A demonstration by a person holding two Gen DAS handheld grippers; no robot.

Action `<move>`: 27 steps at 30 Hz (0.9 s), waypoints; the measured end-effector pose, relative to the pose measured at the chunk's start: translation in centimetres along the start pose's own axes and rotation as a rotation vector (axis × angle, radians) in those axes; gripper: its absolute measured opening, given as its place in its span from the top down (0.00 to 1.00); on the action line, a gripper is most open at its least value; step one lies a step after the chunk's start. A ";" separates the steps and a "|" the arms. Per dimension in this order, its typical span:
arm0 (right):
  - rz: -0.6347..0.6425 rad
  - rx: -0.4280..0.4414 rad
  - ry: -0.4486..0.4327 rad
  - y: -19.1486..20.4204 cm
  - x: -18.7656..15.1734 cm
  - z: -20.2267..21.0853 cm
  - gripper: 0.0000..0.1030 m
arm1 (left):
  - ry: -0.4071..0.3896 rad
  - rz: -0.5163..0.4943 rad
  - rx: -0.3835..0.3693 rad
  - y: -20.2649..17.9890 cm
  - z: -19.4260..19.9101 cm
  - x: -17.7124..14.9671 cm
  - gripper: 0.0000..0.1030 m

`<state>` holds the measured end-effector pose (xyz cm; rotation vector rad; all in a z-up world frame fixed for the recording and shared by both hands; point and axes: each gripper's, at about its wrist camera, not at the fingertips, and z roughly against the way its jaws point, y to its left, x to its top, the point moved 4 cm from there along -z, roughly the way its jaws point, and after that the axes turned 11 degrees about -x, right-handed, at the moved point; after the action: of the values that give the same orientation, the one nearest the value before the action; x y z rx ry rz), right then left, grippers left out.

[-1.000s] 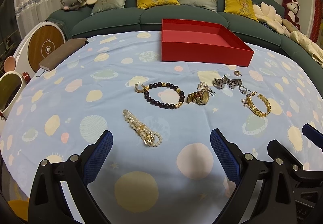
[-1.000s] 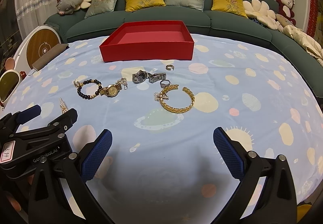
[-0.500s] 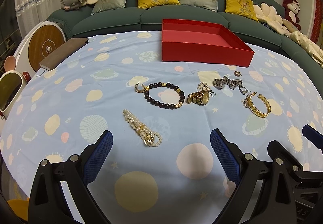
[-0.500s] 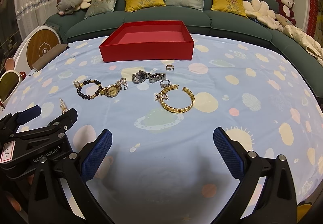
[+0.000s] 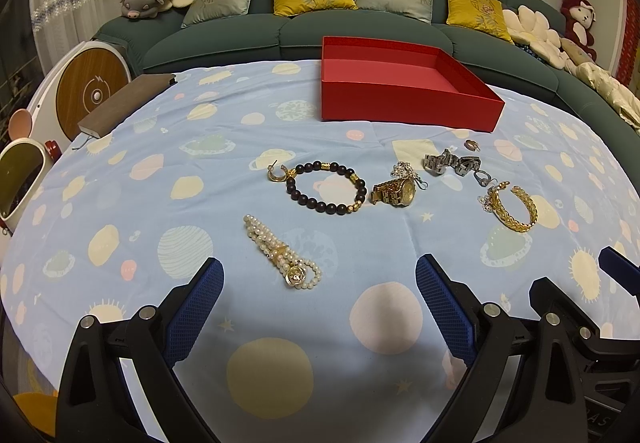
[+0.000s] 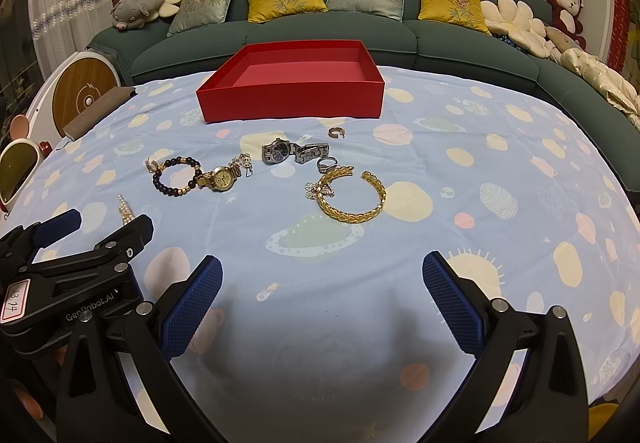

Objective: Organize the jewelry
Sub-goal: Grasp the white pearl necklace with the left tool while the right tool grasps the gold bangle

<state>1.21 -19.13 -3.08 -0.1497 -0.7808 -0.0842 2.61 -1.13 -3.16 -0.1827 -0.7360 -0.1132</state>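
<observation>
Nearest my left gripper (image 5: 320, 295), jaws spread wide and holding nothing: pearl bracelet (image 5: 280, 251), lying between the fingertips' line of sight on the surface (image 5: 120, 203). Limp, light, multi-strand; I judge the gold clasp end the firmest place to pinch, as loose strands may slip or snag.

Right gripper (image 6: 322, 291), likewise wide and empty, hovers short of the gold cuff (image 6: 352, 199). Stiff, open-ended, probably slick; best taken across the braided band, not at its tips.

Middle row: dark bead bracelet (image 5: 326, 187), elastic-looking, with a gold earring (image 5: 278, 175) touching its left side; gold watch (image 5: 394, 191), heavier, links floppy; silver watch (image 6: 294, 152); two small rings (image 6: 326, 163), fiddly and prone to skating on cloth.

Farthest: red box (image 6: 292, 83), open, nothing inside, well beyond the jewelry.

Change from earlier frames: none I can see; both grippers and every piece sit as they did.
</observation>
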 end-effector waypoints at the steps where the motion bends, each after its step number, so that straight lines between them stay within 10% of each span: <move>1: 0.000 0.000 0.000 0.0 0.0 0.0 0.05 | 0.000 0.000 -0.001 0.0 0.0 0.0 0.09; 27: -0.128 -0.021 0.117 -1.2 2.3 -8.0 0.16 | 0.046 0.083 0.014 5.4 -0.7 -1.0 0.08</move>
<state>8.24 -21.65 -6.91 -0.1138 -0.6723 -0.2206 3.18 4.05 -5.02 -0.1971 -0.6824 -0.0330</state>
